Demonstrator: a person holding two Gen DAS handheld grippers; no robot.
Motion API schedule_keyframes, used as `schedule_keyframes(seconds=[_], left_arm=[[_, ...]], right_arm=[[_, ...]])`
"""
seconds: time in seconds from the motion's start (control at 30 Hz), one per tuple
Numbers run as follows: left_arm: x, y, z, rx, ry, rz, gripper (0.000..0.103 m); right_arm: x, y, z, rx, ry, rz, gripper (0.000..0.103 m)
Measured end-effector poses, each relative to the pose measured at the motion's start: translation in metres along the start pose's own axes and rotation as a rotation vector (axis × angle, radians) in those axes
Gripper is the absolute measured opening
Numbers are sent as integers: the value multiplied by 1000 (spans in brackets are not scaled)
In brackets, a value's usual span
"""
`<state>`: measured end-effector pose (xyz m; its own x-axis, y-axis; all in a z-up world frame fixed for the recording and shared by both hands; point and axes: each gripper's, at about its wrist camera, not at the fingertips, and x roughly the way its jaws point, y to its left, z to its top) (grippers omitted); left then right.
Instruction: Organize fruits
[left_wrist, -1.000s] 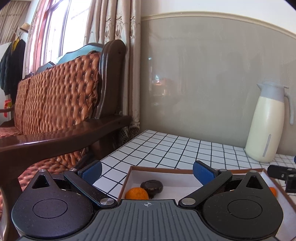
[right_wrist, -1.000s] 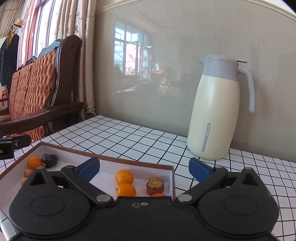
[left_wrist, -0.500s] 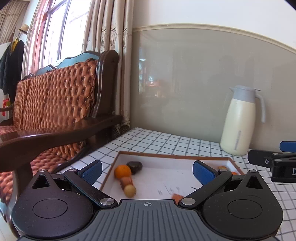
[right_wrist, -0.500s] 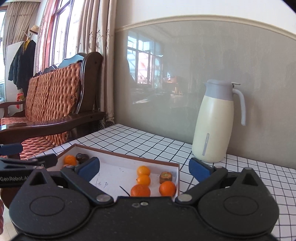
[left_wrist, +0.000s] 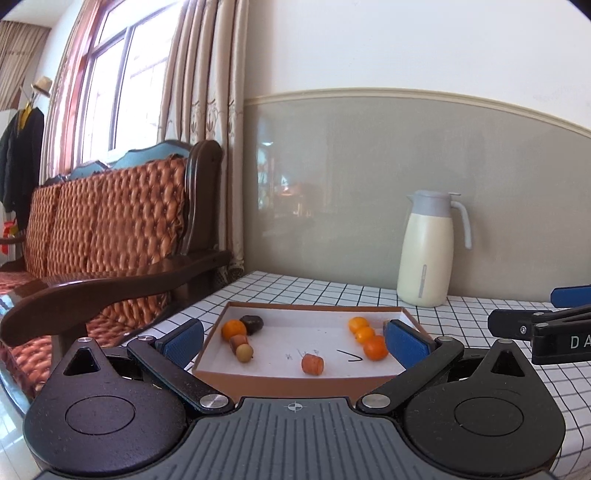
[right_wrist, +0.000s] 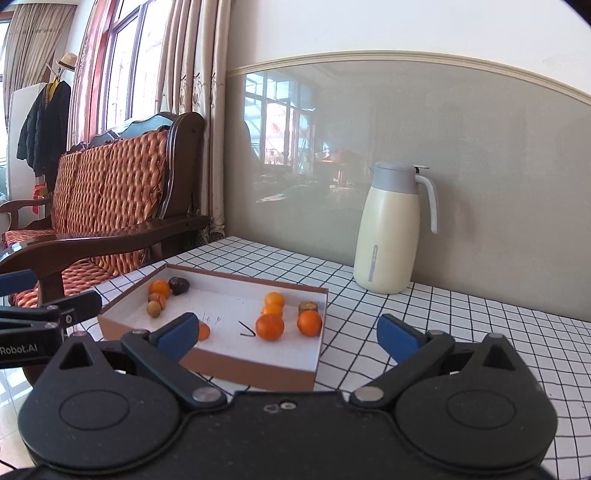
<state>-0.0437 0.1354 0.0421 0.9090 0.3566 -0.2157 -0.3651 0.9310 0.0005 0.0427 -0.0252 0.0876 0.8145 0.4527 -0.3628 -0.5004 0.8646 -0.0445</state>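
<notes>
A shallow brown-walled box (right_wrist: 207, 360) with a white floor sits on the black-gridded white surface (right_wrist: 461, 314), and all the fruit lies inside it. At its far left corner a dark, nearly black fruit (right_wrist: 179, 285) touches an orange (right_wrist: 159, 288), with a cut orange piece (right_wrist: 158, 298) and a pale yellowish round fruit (right_wrist: 153, 308) lined up just in front of them. Toward the right wall stand two small oranges (right_wrist: 274, 300) one behind the other, a larger orange (right_wrist: 270, 327) nearer the camera, another orange (right_wrist: 309, 322) beside it, and a brownish cut fruit (right_wrist: 308, 306) just behind that one. A lone orange piece (left_wrist: 312, 364) lies near the front wall, half hidden behind a blue pad in the right wrist view. On the box floor there are faint pen scribbles, too small to read, and a black V-shaped mark (right_wrist: 247, 329). The left tongs (left_wrist: 293, 341) are spread wide and hold nothing, hovering in front of the box; the right tongs (right_wrist: 286, 332) are likewise spread and empty, off to the box's right front. The left tool's side, seen from the right wrist, reads "Robot.AI" (right_wrist: 18, 349), cut off at the frame edge; the right tool's side, seen from the left wrist, shows "DA" (left_wrist: 580, 342), the rest out of frame. A cream jug with a grey lid (right_wrist: 393, 229) stands on the surface by the wall, well apart from the box.
</notes>
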Motion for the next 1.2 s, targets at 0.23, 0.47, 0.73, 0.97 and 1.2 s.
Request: schedule_keyframes(seconds=[0.23, 0.47, 0.73, 0.97, 1.2], left_arm=[[-30, 4, -16, 4, -2, -2, 103], [-56, 6, -45, -8, -43, -24, 103], [-67, 10, -49, -25, -121, -35, 103], [-64, 4, -49, 8, -103, -30, 103], [-64, 1, -47, 19, -101, -31, 103]], right_arm=[[-22, 1, -26, -4, -10, -42, 97], [-40, 11, -51, -49, -80, -64, 97], [-44, 15, -59, -59, -87, -86, 97], [-41, 7, -62, -3, -67, -85, 97], [-42, 12, -62, -35, -61, -97, 97]])
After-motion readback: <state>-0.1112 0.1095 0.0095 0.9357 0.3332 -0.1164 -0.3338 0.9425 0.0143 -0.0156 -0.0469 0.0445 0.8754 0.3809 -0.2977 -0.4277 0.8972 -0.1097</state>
